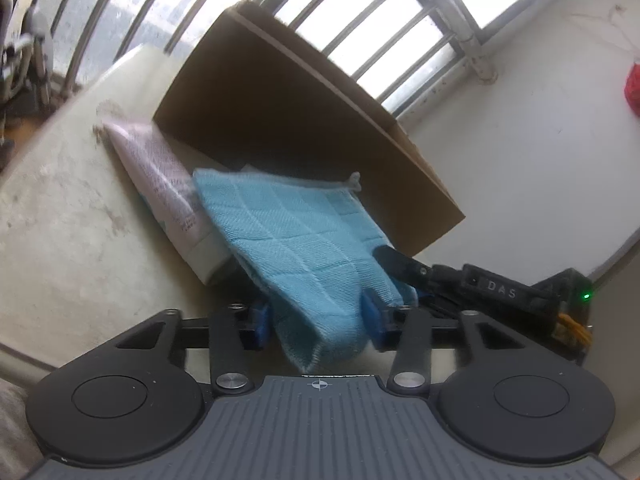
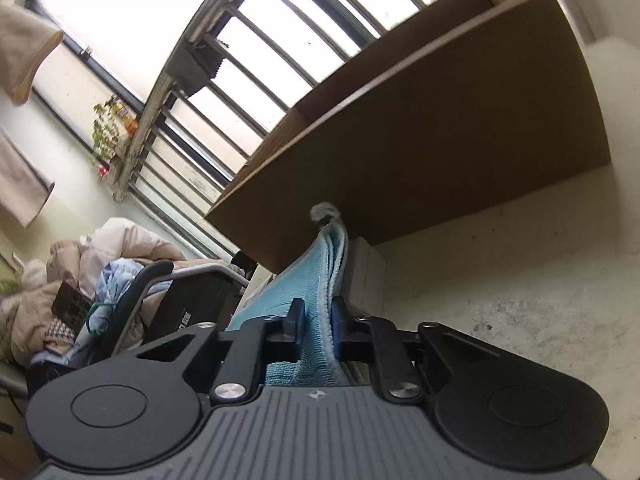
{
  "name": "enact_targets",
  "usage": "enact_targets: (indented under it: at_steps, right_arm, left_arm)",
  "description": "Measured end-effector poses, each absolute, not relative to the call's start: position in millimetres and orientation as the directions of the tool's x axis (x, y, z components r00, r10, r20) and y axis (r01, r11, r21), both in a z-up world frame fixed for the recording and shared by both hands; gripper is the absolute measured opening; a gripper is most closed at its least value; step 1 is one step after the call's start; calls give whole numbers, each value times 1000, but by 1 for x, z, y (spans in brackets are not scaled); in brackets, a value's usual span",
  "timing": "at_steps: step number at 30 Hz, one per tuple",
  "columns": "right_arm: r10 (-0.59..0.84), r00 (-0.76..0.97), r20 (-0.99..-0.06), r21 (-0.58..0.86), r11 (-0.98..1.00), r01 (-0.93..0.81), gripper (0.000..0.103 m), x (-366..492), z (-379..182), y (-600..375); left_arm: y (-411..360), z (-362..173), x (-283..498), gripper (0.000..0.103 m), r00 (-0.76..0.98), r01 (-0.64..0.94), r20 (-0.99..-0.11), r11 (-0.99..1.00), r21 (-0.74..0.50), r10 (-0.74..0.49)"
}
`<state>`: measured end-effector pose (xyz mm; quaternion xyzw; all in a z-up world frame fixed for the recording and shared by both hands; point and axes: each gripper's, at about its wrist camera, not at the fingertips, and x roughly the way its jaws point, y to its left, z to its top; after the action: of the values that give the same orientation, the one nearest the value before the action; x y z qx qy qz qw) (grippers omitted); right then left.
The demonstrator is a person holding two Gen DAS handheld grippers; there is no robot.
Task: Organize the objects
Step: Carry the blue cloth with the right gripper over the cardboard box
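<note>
- The right gripper (image 2: 317,326) clamps a folded blue cloth (image 2: 316,276), its jaws pressed on the fabric.
- A white loop (image 2: 325,212) tops the cloth's far corner.
- Behind stands a brown box (image 2: 440,128) on a pale, stained surface (image 2: 520,272).
- Barred windows (image 2: 240,40) glare beyond.

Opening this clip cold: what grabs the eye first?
A light blue cloth held by both grippers: the left gripper clamps its near end, the right gripper pinches a folded edge. Right behind it stands a brown cardboard box against the barred window, with a pale pink tube lying beside the cloth.
</note>
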<state>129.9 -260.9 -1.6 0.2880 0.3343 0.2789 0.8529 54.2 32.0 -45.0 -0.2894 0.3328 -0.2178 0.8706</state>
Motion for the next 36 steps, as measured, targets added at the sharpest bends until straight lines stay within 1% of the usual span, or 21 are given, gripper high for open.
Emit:
enact_targets:
  at_steps: [1,6,8,10,15,24,29,33,36]
  right_arm:
    - [671,620,-407,673,679,-292,14,126,1,-261]
    - [669,623,-405,670,681,-295,14,112,4,-262]
    - [658,626,-418,663,692,-286,13,111,3,-261]
    - [648,631,-427,648,706,-286,10,109,6,-257]
    - [613,675,-410,560,754,-344,8,97,28,-245]
    - [581,732,-357,454,793,-408,8,93,73,-235]
    - [556,771,-311,400,813,-424,8,104,108,-241]
    - [528,797,-293,372,831,-413,8,128,135,-253]
    - [504,808,-305,368,845,-388,8,157,153,-268]
  left_arm:
    - [31,-41,50,34,687,203,-450,746,-634,-570]
    - [25,-33,38,30,694,256,-457,784,-566,-556]
    - [24,-32,37,24,697,258,-462,793,-551,-548]
    - [24,-29,36,20,705,258,-462,801,-540,-539]
    - [17,-11,29,16,755,282,-447,853,-439,-480]
    - [10,29,30,15,797,333,-379,866,-374,-470]
    - [-5,62,51,15,809,379,-332,861,-338,-486]
    - [-19,90,89,15,780,423,-327,834,-353,-534]
    - [-34,108,133,15,716,482,-340,784,-391,-610]
